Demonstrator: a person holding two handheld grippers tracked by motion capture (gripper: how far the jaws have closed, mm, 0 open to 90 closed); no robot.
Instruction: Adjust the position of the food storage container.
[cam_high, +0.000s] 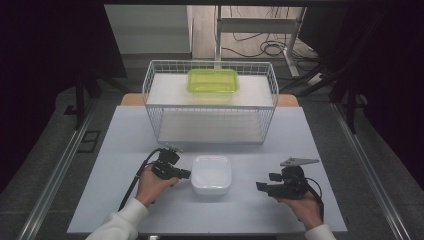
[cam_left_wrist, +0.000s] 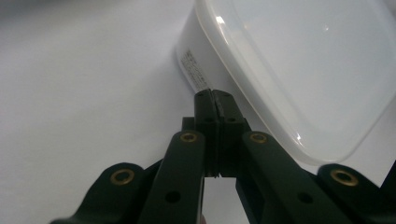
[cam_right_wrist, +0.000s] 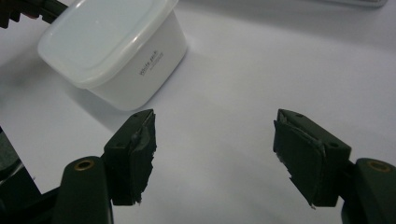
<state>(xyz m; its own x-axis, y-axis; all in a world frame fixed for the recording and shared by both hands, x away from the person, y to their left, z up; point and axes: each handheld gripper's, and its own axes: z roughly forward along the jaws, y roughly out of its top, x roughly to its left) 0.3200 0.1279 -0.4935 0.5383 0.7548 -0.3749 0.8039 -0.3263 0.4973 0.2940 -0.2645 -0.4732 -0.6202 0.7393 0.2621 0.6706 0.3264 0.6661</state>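
Observation:
A white plastic container (cam_high: 211, 174) with a translucent lid sits on the table near its front middle. My left gripper (cam_high: 186, 174) is at the container's left side, jaws shut with nothing between them. In the left gripper view its tips (cam_left_wrist: 215, 95) are close against the container (cam_left_wrist: 299, 60), at the wall just under the lid's rim. My right gripper (cam_high: 261, 186) is a short way right of the container, pointing toward it. In the right gripper view it (cam_right_wrist: 215, 149) stands open over bare table, with the container (cam_right_wrist: 112, 46) ahead at upper left.
A white wire rack (cam_high: 210, 102) stands on the far half of the table (cam_high: 280, 210). A green lidded container (cam_high: 212, 80) rests on its top shelf. The lower shelf is bare. Cables lie on the floor beyond.

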